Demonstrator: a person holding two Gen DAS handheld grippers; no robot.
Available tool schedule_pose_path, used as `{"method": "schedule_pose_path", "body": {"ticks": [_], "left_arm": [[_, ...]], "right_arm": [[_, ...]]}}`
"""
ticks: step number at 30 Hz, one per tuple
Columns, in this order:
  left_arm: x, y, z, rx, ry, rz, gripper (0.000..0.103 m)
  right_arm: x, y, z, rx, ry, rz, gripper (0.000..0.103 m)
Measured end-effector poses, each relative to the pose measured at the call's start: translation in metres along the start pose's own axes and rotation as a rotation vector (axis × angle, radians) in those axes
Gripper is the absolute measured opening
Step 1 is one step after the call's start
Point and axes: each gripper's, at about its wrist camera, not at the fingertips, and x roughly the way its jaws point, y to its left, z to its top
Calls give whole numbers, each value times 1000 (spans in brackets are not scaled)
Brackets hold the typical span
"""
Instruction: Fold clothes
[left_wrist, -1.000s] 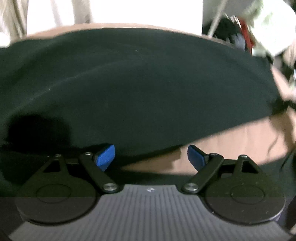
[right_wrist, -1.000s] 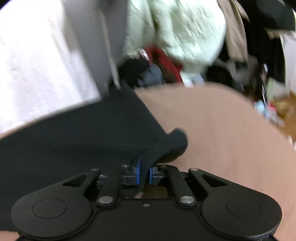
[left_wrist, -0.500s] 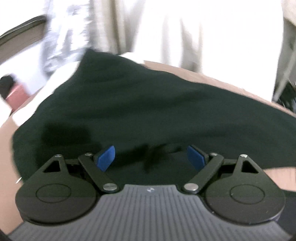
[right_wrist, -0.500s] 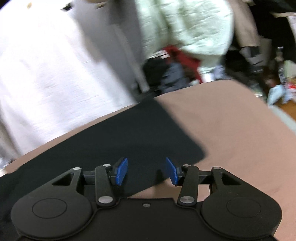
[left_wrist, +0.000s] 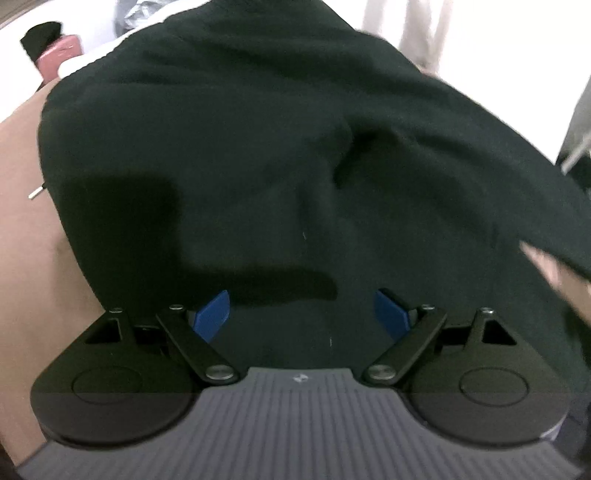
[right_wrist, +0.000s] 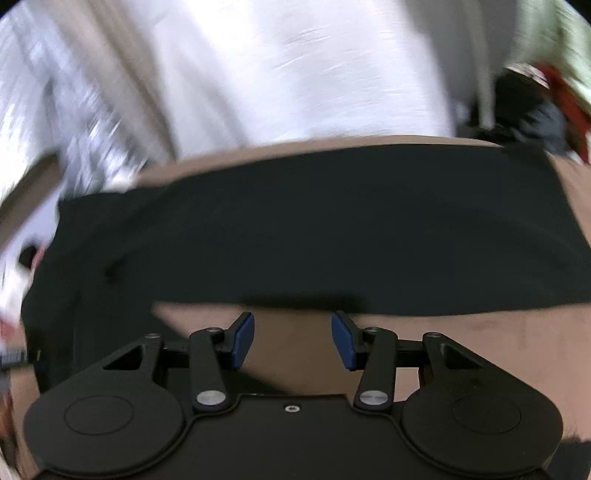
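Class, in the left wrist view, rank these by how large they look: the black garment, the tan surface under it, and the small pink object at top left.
1. black garment, which fills most of the view
2. tan surface, only a strip visible
3. pink object, small and farther from the camera, so its real size is unsure

My right gripper (right_wrist: 293, 341): blue pads apart, nothing between them, only bare tan bedcover (right_wrist: 480, 339) behind the gap. Black garment (right_wrist: 314, 229): spread flat on the bedcover just beyond my fingertips, its near edge running across the view. White curtain (right_wrist: 295, 66): hanging past the garment's far edge, blurred.
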Motion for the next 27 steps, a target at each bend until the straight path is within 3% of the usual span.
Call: {"method": "schedule_pose_path", "body": {"ticks": [5, 8, 10, 14, 17, 18, 19, 20, 22, 24, 27], "left_arm": [[-2, 24, -9, -117, 77, -19, 86], [-6, 40, -16, -170, 102, -15, 86], [-11, 48, -22, -171, 99, -3, 86], [-17, 54, -33, -163, 104, 29, 86], [-12, 60, -45, -177, 130, 12, 88], [-12, 61, -48, -185, 127, 7, 88], [-14, 62, -49, -189, 122, 2, 88], [-17, 62, -50, -191, 119, -1, 88], [-24, 62, -51, -185, 122, -8, 89], [-32, 67, -54, -183, 124, -15, 89], [-38, 79, -59, -213, 108, -39, 89]], "right_arm": [[35, 53, -26, -306, 83, 79, 52], [71, 78, -33, -408, 206, 100, 52], [87, 90, -34, -451, 241, 72, 55], [107, 99, -23, -459, 186, 18, 73], [116, 91, -24, -397, 173, 75, 74], [117, 87, -24, -368, 172, 107, 68], [118, 84, -25, -339, 170, 138, 35], [115, 82, -26, -308, 204, 193, 13], [99, 80, -28, -283, 277, 289, 8], [72, 84, -35, -329, 287, 386, 7], [51, 81, -49, -325, 352, 452, 6]]}}
